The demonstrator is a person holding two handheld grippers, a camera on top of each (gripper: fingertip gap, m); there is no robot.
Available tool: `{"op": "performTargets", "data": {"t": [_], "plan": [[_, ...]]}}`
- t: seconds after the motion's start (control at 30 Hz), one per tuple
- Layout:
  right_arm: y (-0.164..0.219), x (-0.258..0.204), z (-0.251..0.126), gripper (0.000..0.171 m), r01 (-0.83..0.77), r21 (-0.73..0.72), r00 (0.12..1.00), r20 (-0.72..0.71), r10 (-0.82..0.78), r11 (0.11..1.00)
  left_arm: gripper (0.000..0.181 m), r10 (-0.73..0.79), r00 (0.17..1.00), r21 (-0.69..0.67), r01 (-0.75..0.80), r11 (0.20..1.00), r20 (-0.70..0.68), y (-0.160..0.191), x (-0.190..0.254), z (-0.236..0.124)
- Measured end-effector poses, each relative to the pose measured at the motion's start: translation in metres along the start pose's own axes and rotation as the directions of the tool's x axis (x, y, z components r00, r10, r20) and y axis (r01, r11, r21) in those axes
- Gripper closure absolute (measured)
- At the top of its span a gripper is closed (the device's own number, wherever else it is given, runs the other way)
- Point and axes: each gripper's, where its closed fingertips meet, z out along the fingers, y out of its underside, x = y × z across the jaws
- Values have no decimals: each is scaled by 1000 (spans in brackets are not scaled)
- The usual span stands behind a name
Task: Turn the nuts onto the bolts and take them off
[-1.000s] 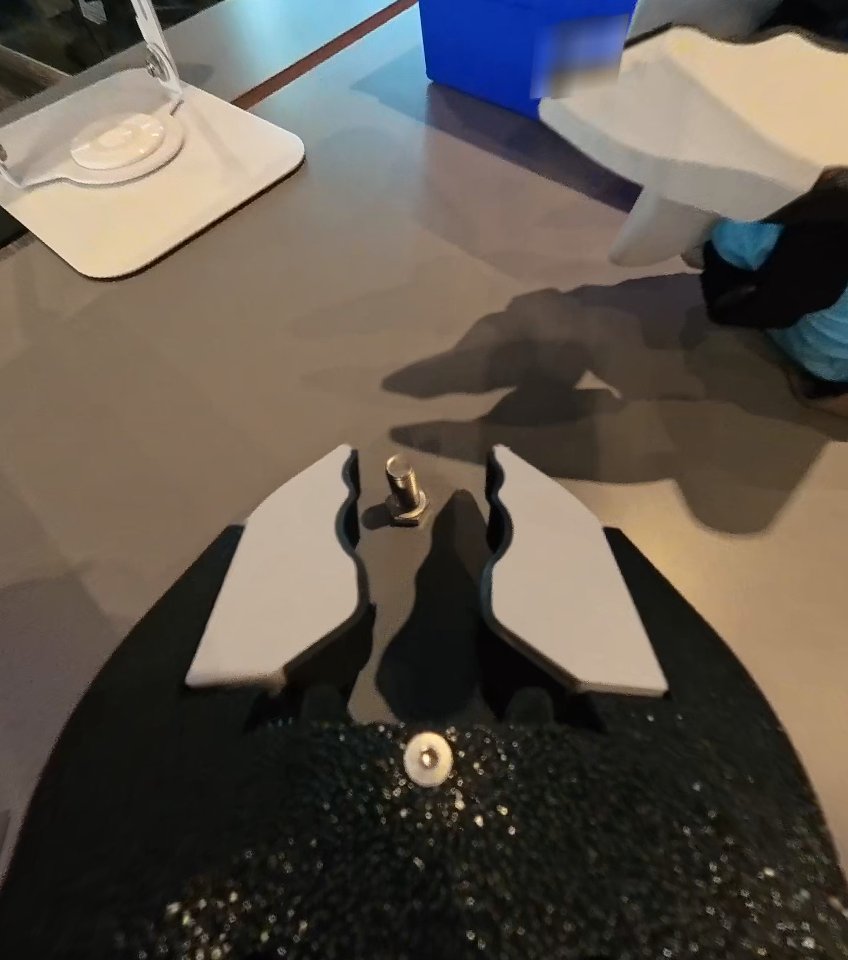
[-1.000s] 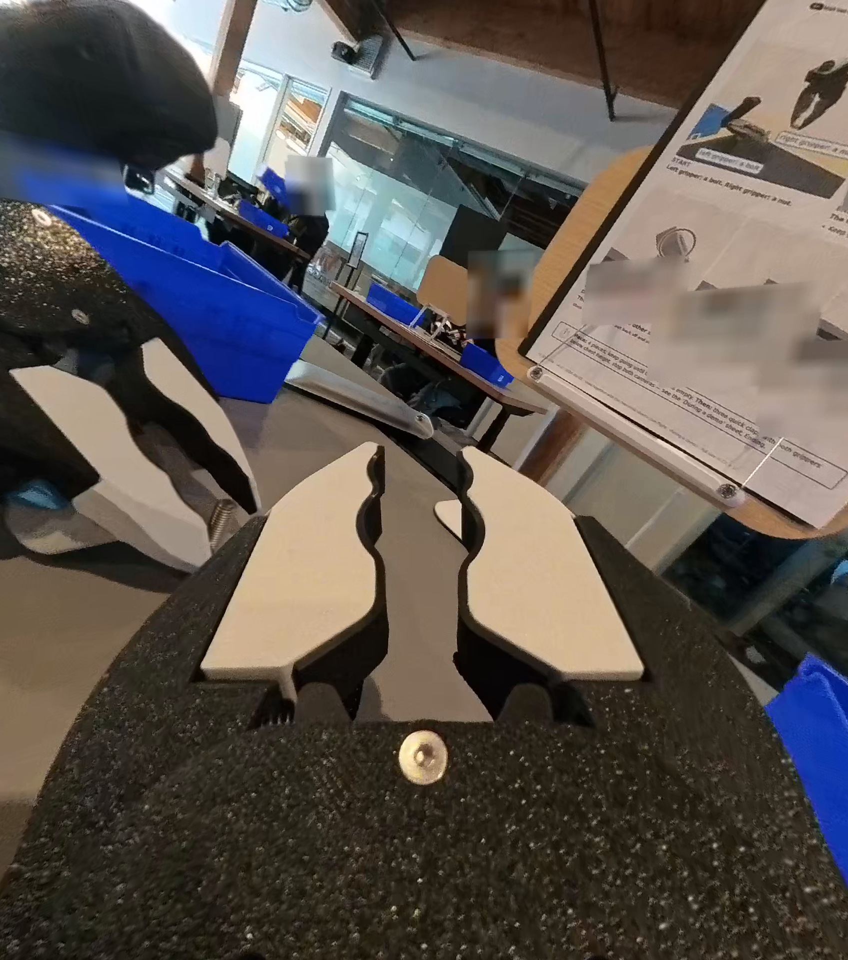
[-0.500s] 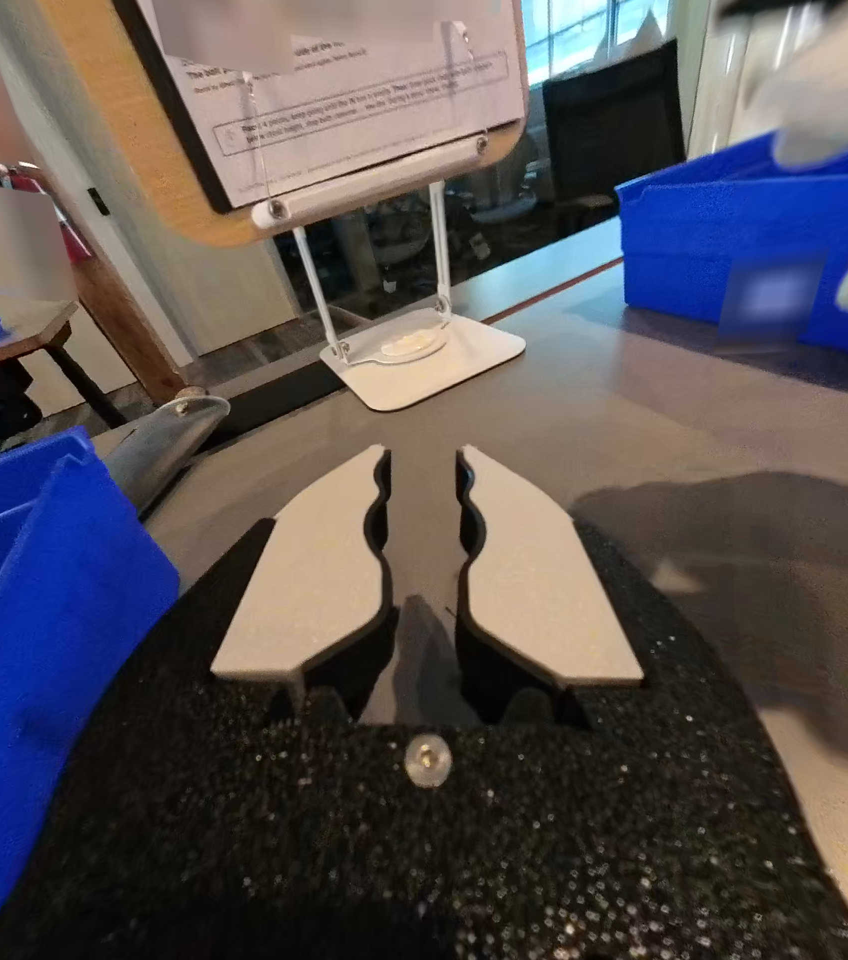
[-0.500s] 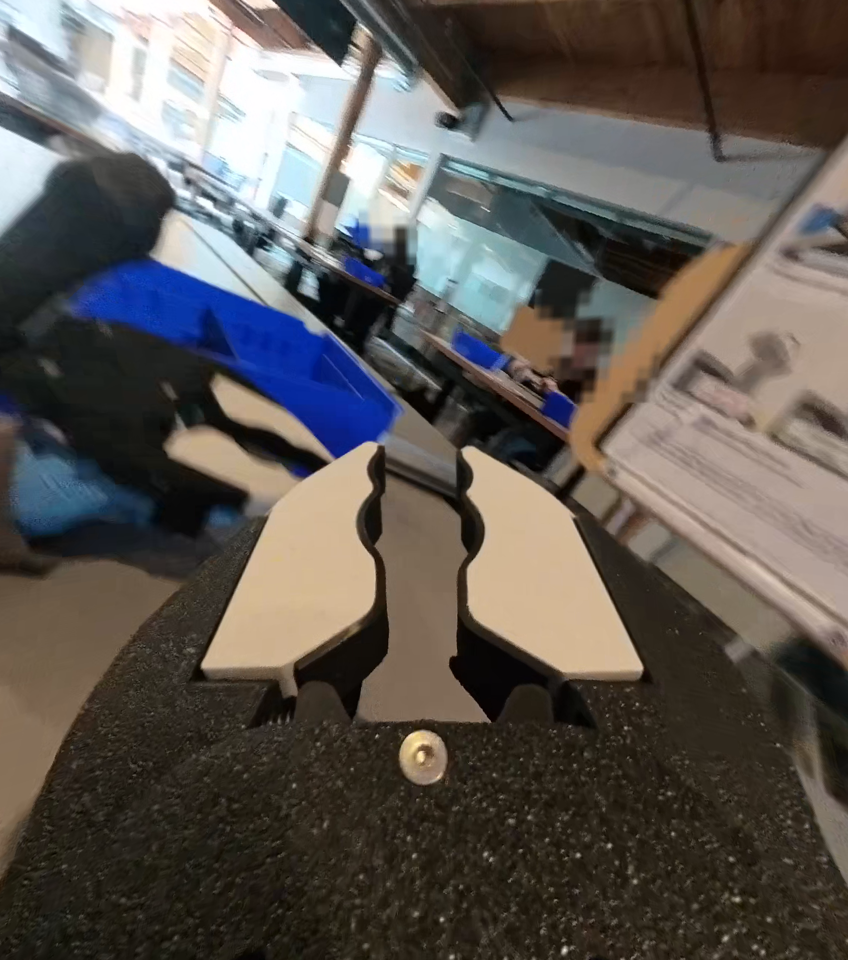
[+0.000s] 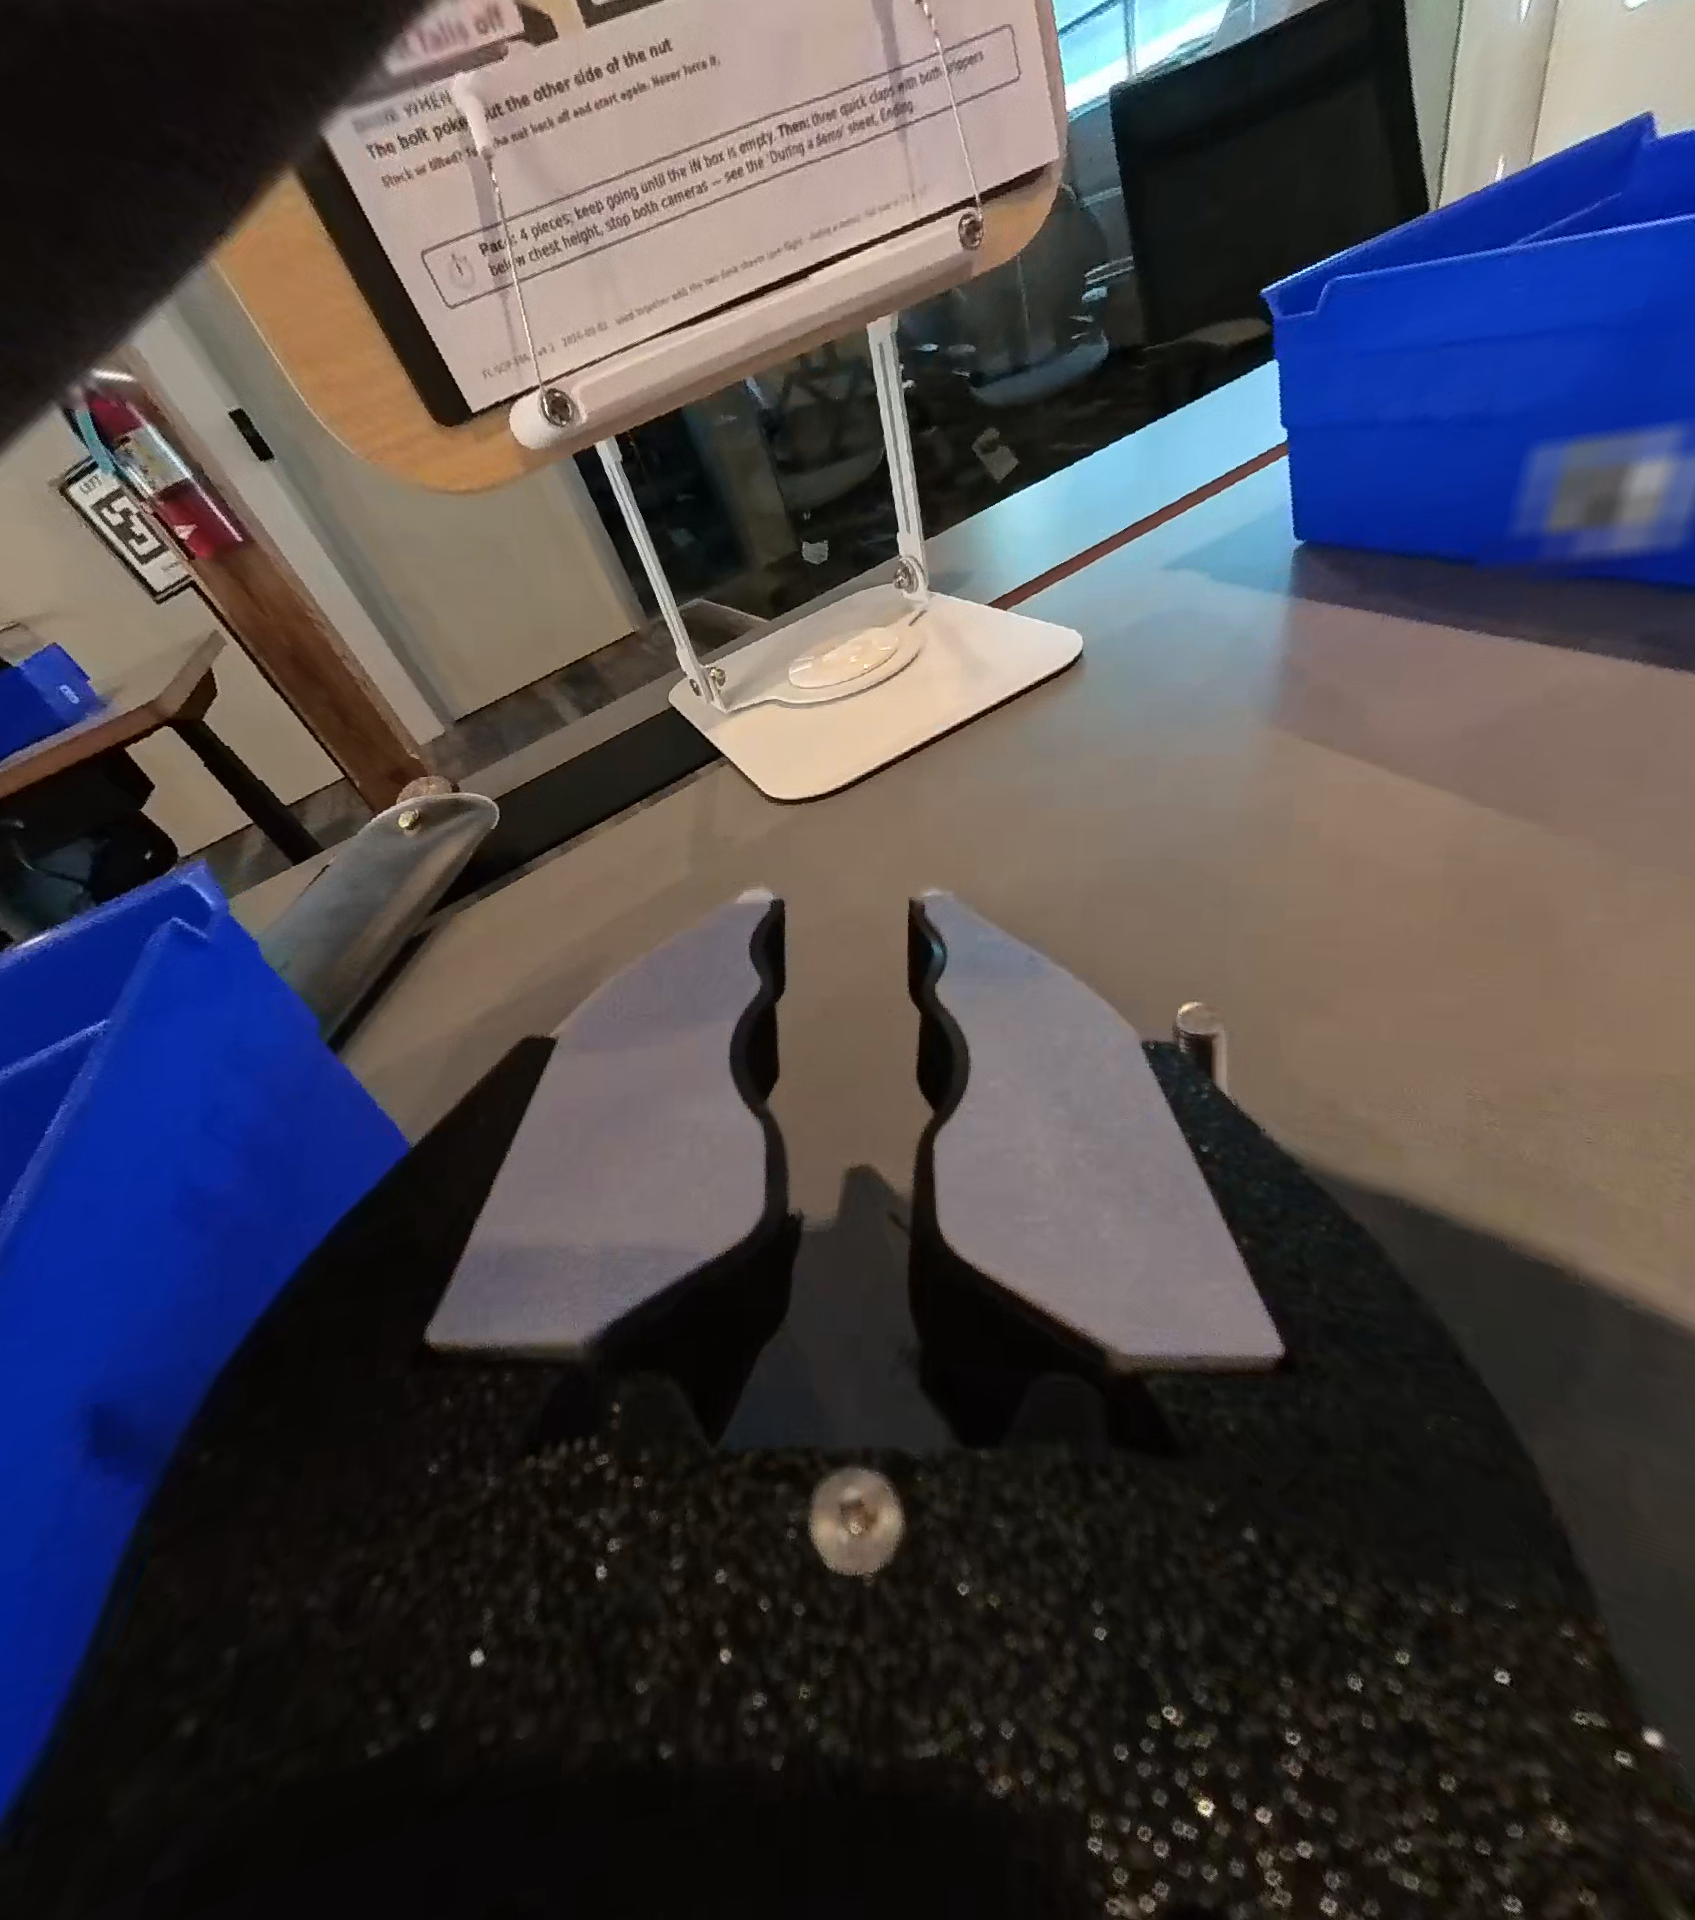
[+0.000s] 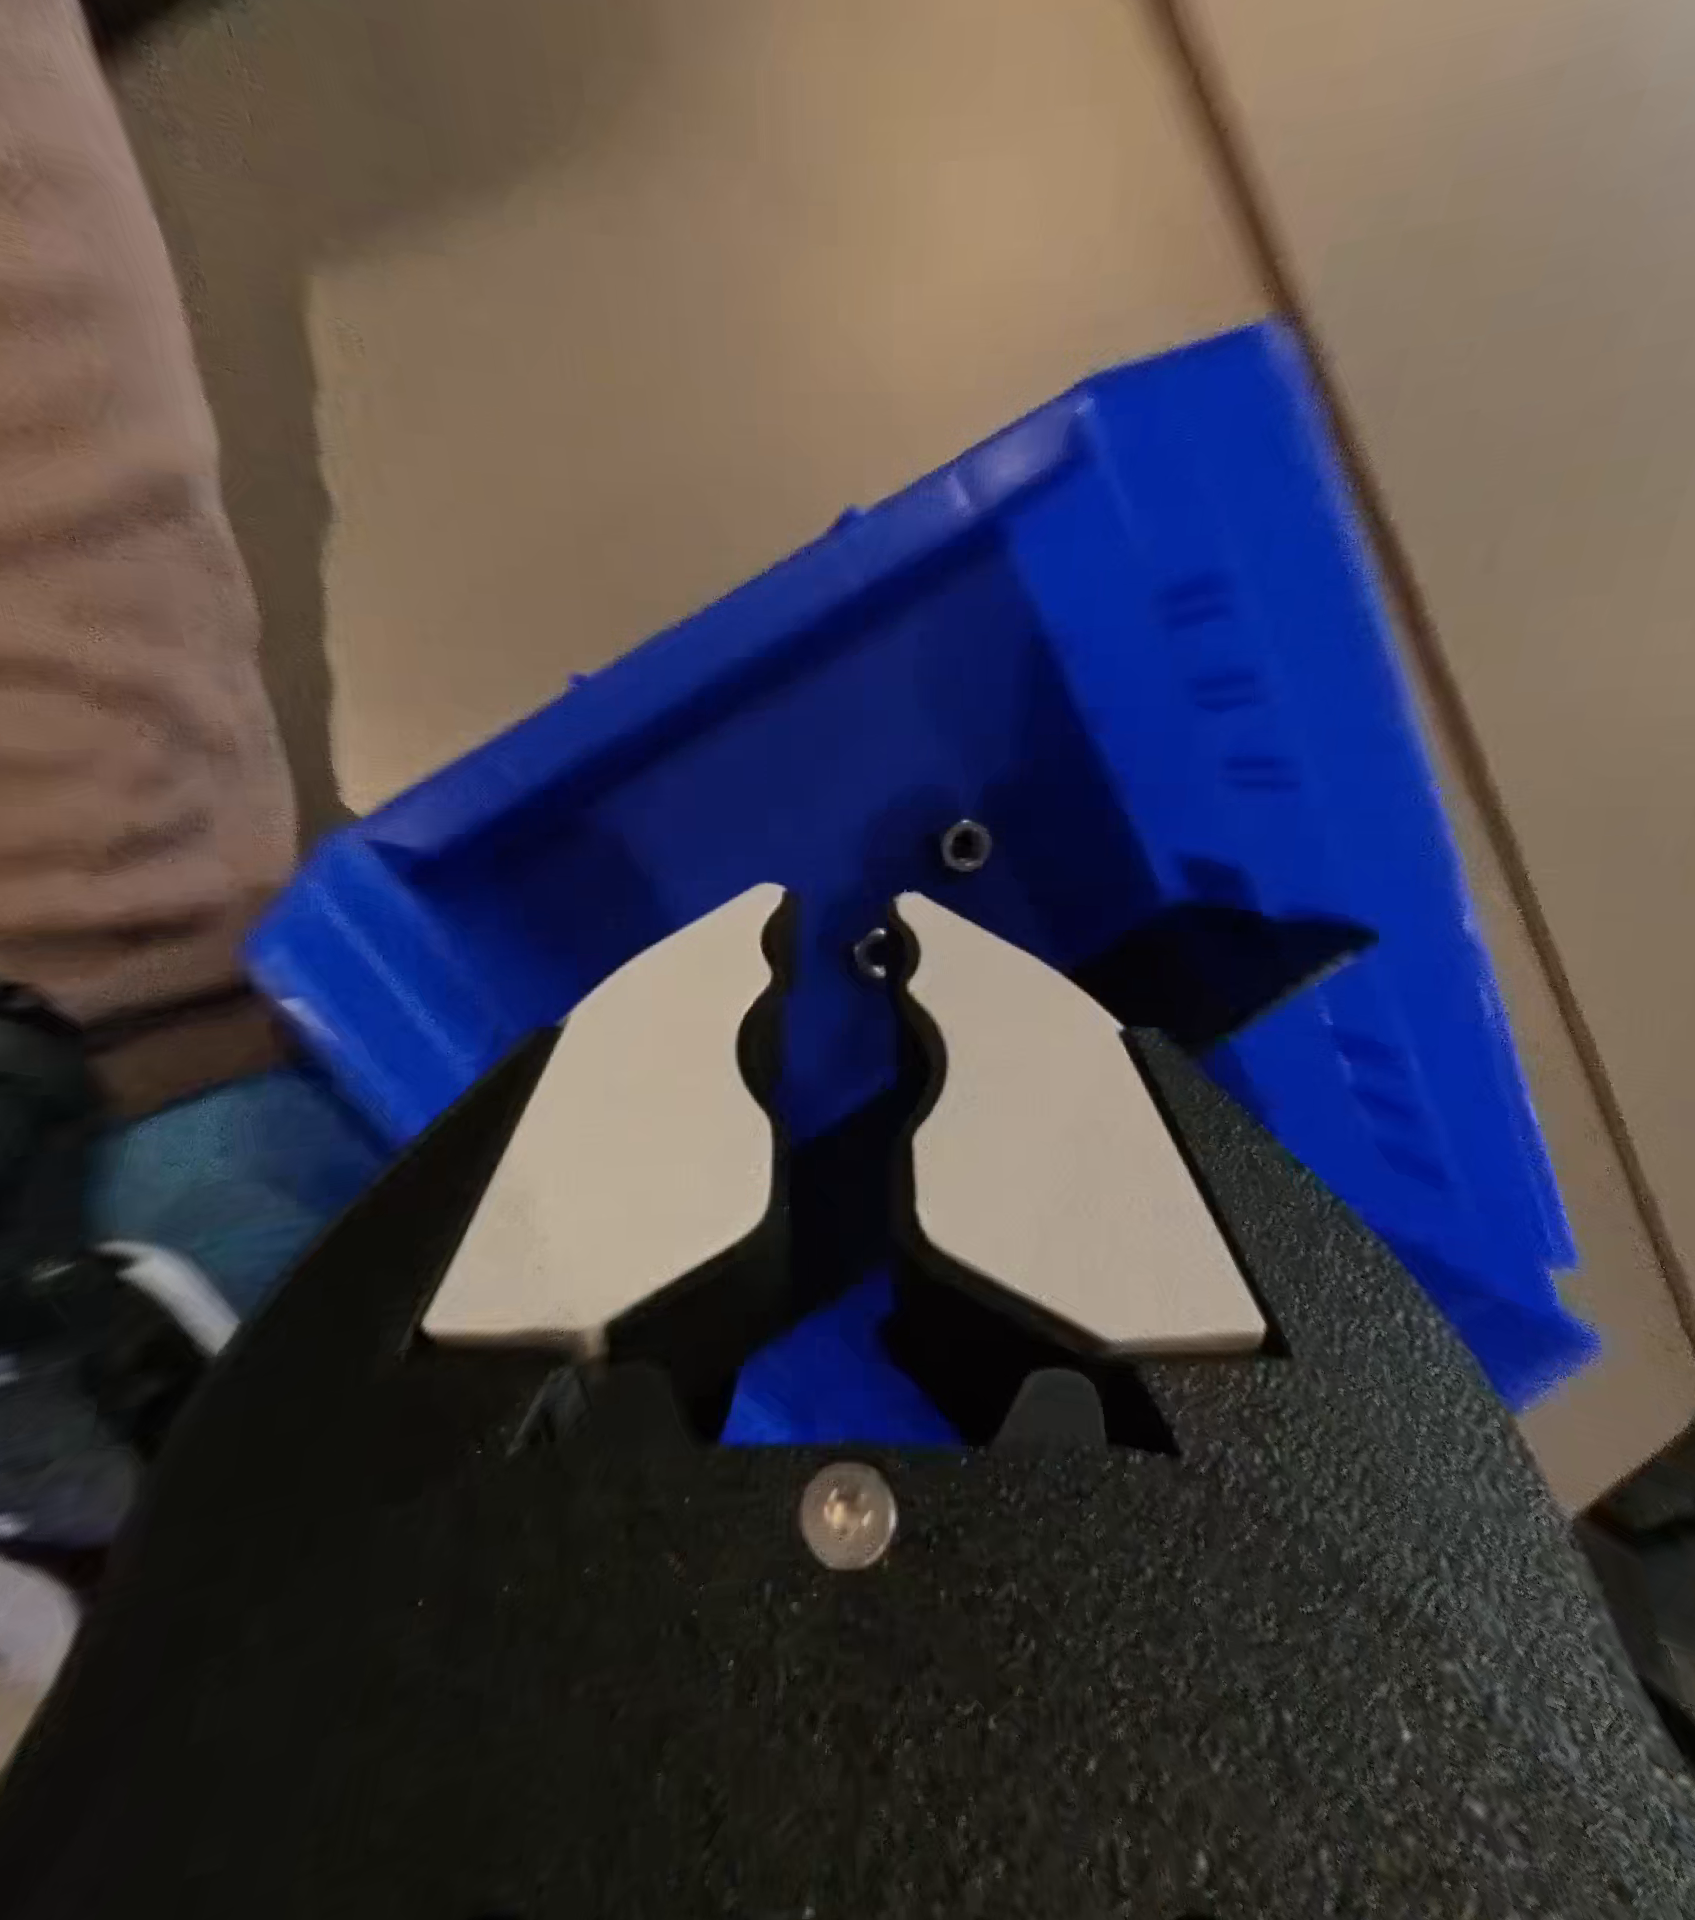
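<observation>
Nuts (image 6: 870, 953) are what the right gripper (image 6: 843, 914) looks down on: two small dark metal rings lie on the floor of a blue plastic bin (image 6: 1186, 665), one framed in the gap between the fingertips, the second nut (image 6: 964, 847) just beyond and to the right. The right jaws stand narrowly apart and hold nothing. The picture is blurred, so I cannot tell whether the tips touch the bin floor or hang above it.

The left gripper (image 5: 843, 914) also has a narrow gap and is empty. Its pale, flat finger plates with wavy inner edges sit in a rough, glittering black body. Just beside its right edge a bolt (image 5: 1196, 1029) stands upright on the smooth grey table (image 5: 1342, 831), threaded shank up, its lower part hidden behind the gripper body. No nut shows on the part of the shank that can be seen.

My judgement is that the task is at an early point of a cycle: a bolt is out on the table, no nut is gripped, and the fetching, threading on and unscrewing are all left to do.

Farther out, a blue bin wall (image 5: 95, 1247) rises close on the left, another blue bin (image 5: 1549, 312) sits far right, and a white stand (image 5: 874, 707) on thin legs carries a printed sheet (image 5: 718, 156) on a wooden board.
</observation>
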Motion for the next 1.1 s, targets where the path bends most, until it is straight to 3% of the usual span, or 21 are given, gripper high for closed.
{"op": "performTargets", "data": {"t": [0.03, 0.27, 0.57, 0.9, 1.1], "plan": [[3, 3, 16, 152, 25, -56, 999, 43, -23, 998, 160, 5, 1000, 4, -5, 1000, 0, -1, 0, 0], [31, 23, 82, 142, 190, -327, 975, 171, -140, 926, 160, 49, 999, 5, -49, 999, -9, -1, 5, 0], [49, 38, 103, 142, 247, -436, 965, 198, -175, 865, 160, 60, 998, 1, -60, 998, -12, -1, 5, 1], [47, 34, 104, 153, 173, -442, 964, 258, -60, 880, 160, 72, 997, -3, -72, 997, -17, 0, 7, 1], [26, 39, 62, 154, 141, -360, 988, 109, -108, 922, 160, 91, 996, -2, -91, 996, -19, -1, 9, 1]]}}
